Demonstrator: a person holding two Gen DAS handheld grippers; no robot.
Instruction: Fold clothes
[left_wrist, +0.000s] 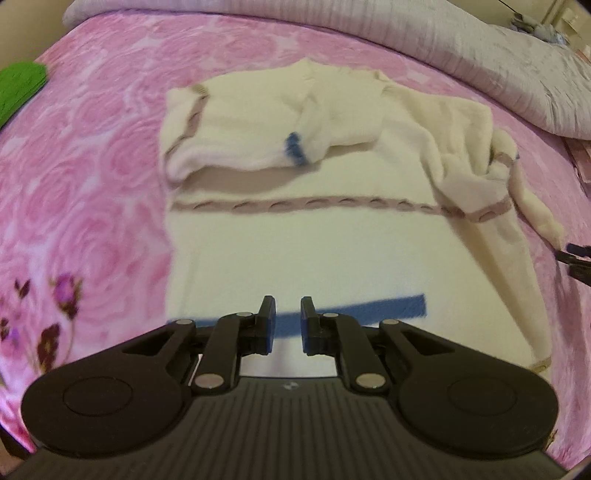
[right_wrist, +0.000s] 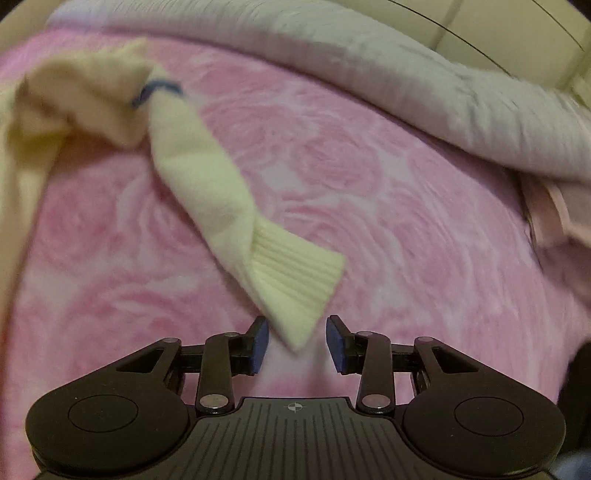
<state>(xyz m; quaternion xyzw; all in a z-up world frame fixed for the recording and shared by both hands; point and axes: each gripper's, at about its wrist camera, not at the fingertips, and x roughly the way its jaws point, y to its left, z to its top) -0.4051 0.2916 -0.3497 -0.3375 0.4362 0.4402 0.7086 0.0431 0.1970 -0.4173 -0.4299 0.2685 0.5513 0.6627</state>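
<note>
A cream sweater (left_wrist: 295, 251) with a blue stripe near its hem lies spread on the pink rose bedspread (left_wrist: 92, 166). One sleeve (left_wrist: 258, 140) with a blue band is folded across its chest. My left gripper (left_wrist: 288, 325) hovers over the hem, all but shut, with nothing between its pads. The other sleeve (right_wrist: 207, 192) trails out over the bedspread (right_wrist: 406, 221) to a ribbed cuff (right_wrist: 299, 277). The cuff's tip lies between the fingers of my right gripper (right_wrist: 297, 339), which stands open, its pads clear of the cloth. The right gripper (left_wrist: 576, 258) also shows at the left wrist view's right edge.
A grey quilt (left_wrist: 480, 55) is bunched along the far side of the bed (right_wrist: 406, 74). A green cloth (left_wrist: 18, 88) lies at the far left. A pale pink fabric (right_wrist: 554, 214) sits at the right edge under the quilt.
</note>
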